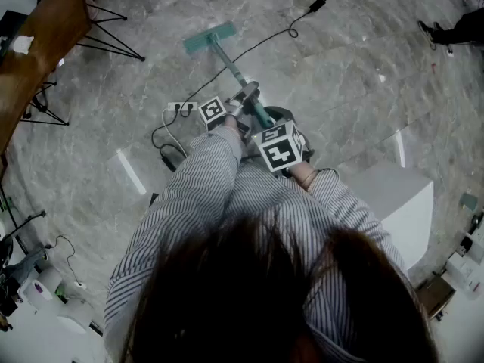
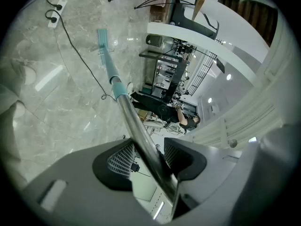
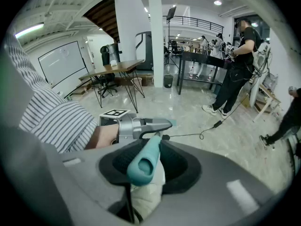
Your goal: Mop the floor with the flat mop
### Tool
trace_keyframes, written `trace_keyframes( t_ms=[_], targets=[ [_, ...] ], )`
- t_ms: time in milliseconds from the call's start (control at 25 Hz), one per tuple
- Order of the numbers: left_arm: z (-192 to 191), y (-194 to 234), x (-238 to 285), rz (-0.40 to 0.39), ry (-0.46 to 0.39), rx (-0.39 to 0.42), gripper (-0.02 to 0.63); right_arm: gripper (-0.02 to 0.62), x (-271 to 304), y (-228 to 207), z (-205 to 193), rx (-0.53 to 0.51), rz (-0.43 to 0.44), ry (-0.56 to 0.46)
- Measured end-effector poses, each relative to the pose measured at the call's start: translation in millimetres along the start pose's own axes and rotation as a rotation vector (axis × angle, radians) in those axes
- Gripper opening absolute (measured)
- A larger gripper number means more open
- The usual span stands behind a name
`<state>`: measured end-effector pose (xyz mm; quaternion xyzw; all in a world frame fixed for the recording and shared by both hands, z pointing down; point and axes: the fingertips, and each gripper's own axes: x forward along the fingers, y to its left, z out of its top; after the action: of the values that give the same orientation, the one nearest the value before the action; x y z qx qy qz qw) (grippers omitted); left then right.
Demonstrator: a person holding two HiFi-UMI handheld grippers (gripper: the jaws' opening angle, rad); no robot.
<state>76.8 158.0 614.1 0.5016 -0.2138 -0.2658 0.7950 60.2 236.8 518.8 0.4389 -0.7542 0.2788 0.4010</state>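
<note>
Since the fingers of the left gripper [image 2: 148,158] clamp the mop pole [image 2: 134,121] and those of the right gripper [image 3: 150,162] clamp its teal handle [image 3: 142,166], we advise keeping the mop head [image 1: 209,38], at 11 o'clock, flat on the floor [image 1: 340,74].

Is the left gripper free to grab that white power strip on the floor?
Probably not: the left gripper is shut on the mop pole, and the power strip lies down on the floor.
</note>
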Motion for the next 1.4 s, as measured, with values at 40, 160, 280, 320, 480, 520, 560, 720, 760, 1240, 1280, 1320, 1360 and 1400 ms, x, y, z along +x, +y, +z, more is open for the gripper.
trace_keyframes(
  t_ms=[40,160,280,320,480,520,560,720,760,1240,1280,1320,1360,1400],
  targets=[
    [0,0,1,0.001,0.000,0.000,0.186,0.121,0,-1,0,0.002,0.001,-0.001],
    [-1,2,3,0.006,0.001,0.001,0.186,0.121,1,-3,-1,0.004,0.002,-0.001],
    [-2,3,3,0.014,0.000,0.005,0.186,0.121,0,-5,-2,-0.012,0.003,0.004],
    [-3,3,4,0.017,-0.001,0.007,0.186,0.121,-1,-7,-3,-0.014,0.004,0.004],
    [-7,4,9,0.014,-0.010,0.008,0.186,0.121,-6,-14,-4,-0.012,0.008,0.000],
    [-8,3,10,0.006,-0.015,0.004,0.186,0.121,-6,-15,-4,-0.001,0.010,-0.009],
    [-8,3,10,-0.002,-0.019,0.000,0.187,0.121,-5,-14,-4,0.013,0.014,-0.021],
    [-6,0,15,-0.029,0.023,0.011,0.196,0.121,-5,-17,1,0.038,0.016,-0.061],
    [-4,-2,18,-0.038,0.034,0.018,0.201,0.121,-3,-20,3,0.034,0.016,-0.065],
    [142,-55,91,-0.052,-0.027,-0.001,0.181,0.117,93,-64,135,0.055,0.015,-0.087],
    [159,-64,100,-0.040,-0.013,0.007,0.183,0.115,104,-69,154,0.059,0.012,-0.089],
    [177,-74,110,-0.032,0.001,0.013,0.184,0.115,114,-74,174,0.063,0.008,-0.091],
    [194,-84,119,-0.027,0.011,0.015,0.184,0.114,124,-79,194,0.067,0.004,-0.091],
    [212,-95,129,-0.024,0.019,0.015,0.186,0.114,135,-84,215,0.070,0.000,-0.092]
  ],
)
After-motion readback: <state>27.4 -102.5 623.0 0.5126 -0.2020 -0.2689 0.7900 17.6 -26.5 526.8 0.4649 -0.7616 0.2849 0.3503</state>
